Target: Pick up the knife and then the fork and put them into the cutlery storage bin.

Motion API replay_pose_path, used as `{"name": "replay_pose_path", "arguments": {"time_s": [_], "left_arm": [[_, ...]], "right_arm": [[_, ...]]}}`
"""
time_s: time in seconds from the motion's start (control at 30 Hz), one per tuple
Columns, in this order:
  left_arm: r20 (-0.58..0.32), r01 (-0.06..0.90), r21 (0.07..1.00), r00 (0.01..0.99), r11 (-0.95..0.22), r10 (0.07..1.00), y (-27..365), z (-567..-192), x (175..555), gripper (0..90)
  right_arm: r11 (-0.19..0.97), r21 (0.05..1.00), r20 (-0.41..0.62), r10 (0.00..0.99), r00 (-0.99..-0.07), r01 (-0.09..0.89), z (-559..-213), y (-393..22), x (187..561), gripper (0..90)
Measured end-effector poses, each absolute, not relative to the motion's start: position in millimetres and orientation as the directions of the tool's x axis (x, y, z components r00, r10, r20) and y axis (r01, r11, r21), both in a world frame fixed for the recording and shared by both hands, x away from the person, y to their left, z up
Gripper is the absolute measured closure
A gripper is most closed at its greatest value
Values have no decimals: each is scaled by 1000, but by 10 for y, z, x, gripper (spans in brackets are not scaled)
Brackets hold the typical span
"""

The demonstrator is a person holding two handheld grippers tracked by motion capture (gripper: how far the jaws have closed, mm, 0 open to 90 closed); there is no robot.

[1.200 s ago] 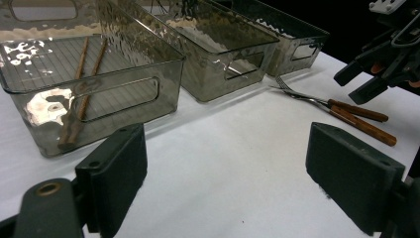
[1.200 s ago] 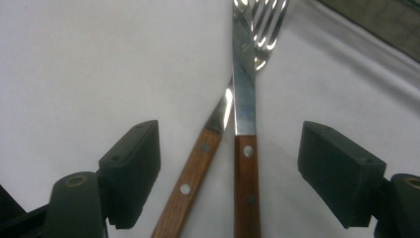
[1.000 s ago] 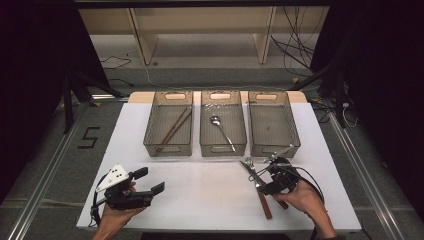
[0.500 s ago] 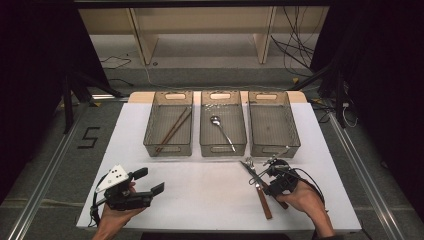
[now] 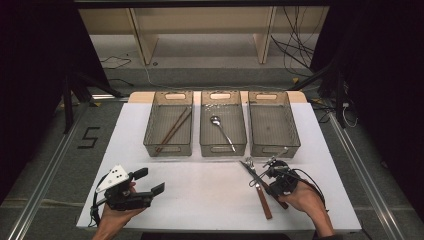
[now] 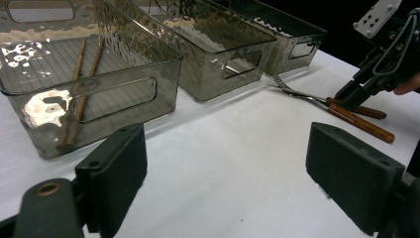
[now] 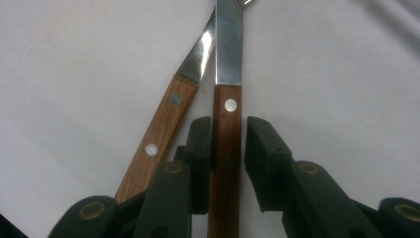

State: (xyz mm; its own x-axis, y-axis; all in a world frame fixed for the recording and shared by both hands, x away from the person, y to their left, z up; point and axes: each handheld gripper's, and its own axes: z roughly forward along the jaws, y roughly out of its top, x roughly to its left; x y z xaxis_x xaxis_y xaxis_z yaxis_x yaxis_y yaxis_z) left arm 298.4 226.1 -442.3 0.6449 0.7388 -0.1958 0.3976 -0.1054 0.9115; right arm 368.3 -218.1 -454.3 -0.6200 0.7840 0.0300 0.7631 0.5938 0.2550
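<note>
The right tongs (image 7: pixel 228 144) have just been closing around one wooden handle (image 7: pixel 226 148) — not tight yet — and could drag the other handle (image 7: pixel 158 139) along; the left tongs (image 6: pixel 228 173) gape empty.

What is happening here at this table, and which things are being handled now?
A person holds a gripper in each hand. The right gripper has just been closing around the wooden handle of one utensil lying on the white table; one pad touches, the other has a small gap. A second wooden-handled utensil lies beside it. The left gripper rests open. Chopsticks and a spoon lie in the bins.
</note>
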Motion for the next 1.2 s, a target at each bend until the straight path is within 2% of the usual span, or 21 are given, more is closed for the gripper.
{"name": "replay_pose_path", "arguments": {"time_s": [0.6,1.2], "left_arm": [[-192,399,910,648,-114,737,2247,-4430,2985,158],[-187,397,910,647,-117,739,2253,-4427,2986,159]], "right_arm": [[613,227,12,775,-632,757,-4566,-2121,3709,757],[625,247,0,764,-645,741,-4528,-2152,3689,774]]}}
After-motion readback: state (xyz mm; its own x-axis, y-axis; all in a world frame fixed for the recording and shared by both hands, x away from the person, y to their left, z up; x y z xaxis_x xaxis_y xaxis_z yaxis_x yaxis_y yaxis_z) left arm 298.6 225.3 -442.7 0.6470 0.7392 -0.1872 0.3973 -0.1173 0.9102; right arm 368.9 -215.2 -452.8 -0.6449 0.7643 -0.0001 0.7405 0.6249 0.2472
